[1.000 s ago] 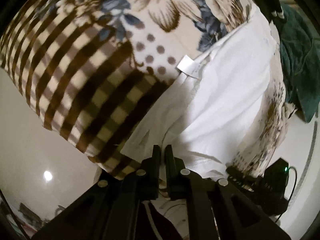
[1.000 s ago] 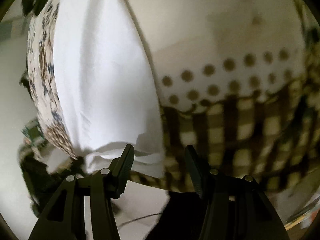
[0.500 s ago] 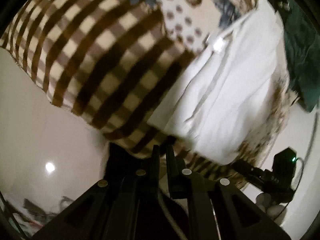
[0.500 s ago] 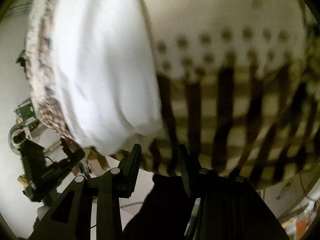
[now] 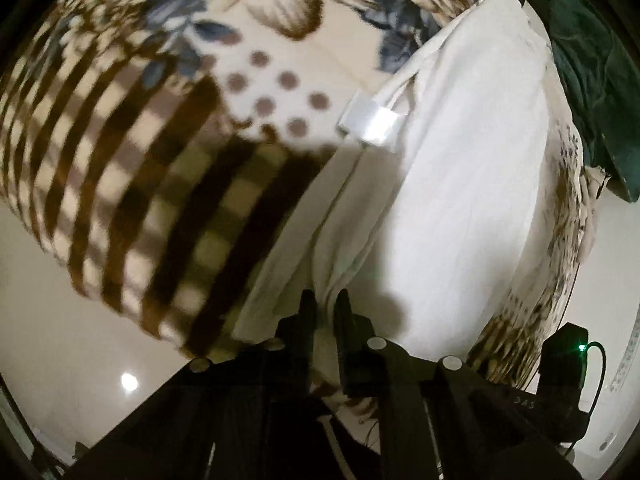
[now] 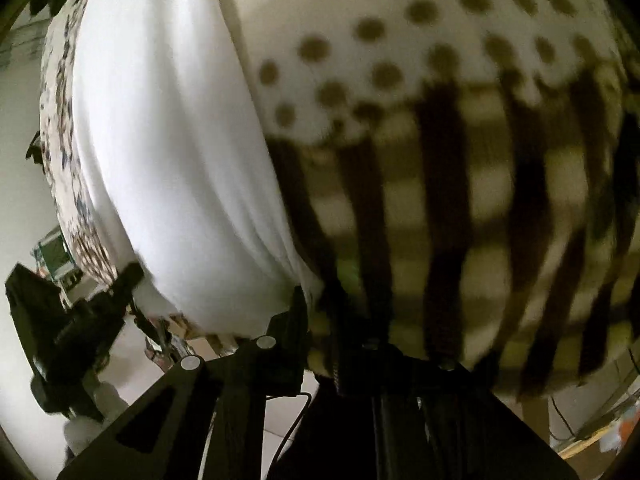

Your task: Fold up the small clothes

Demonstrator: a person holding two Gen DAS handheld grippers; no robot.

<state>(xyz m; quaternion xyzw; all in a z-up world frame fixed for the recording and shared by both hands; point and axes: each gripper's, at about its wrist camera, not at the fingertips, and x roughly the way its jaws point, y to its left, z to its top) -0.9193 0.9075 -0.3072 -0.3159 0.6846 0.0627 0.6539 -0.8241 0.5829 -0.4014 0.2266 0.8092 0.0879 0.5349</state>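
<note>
A white garment (image 5: 460, 184) lies on a patterned blanket (image 5: 132, 184) with brown checks, dots and flowers. It has a white label (image 5: 370, 122) on its left edge. My left gripper (image 5: 325, 304) is shut on the garment's near edge, with cloth pinched between the fingers. In the right wrist view the same white garment (image 6: 168, 152) runs down the left side. My right gripper (image 6: 316, 300) is shut on its near right corner. The other gripper (image 6: 80, 320) shows at the lower left of that view.
A dark green cloth (image 5: 592, 80) lies at the far right of the blanket. A black device with a green light (image 5: 564, 356) sits below the blanket's edge. Pale glossy floor (image 5: 60, 320) lies beyond the blanket's near edge.
My right gripper has closed from open onto the garment's corner. My left gripper pulled back off the cloth, then came forward again onto its near edge.
</note>
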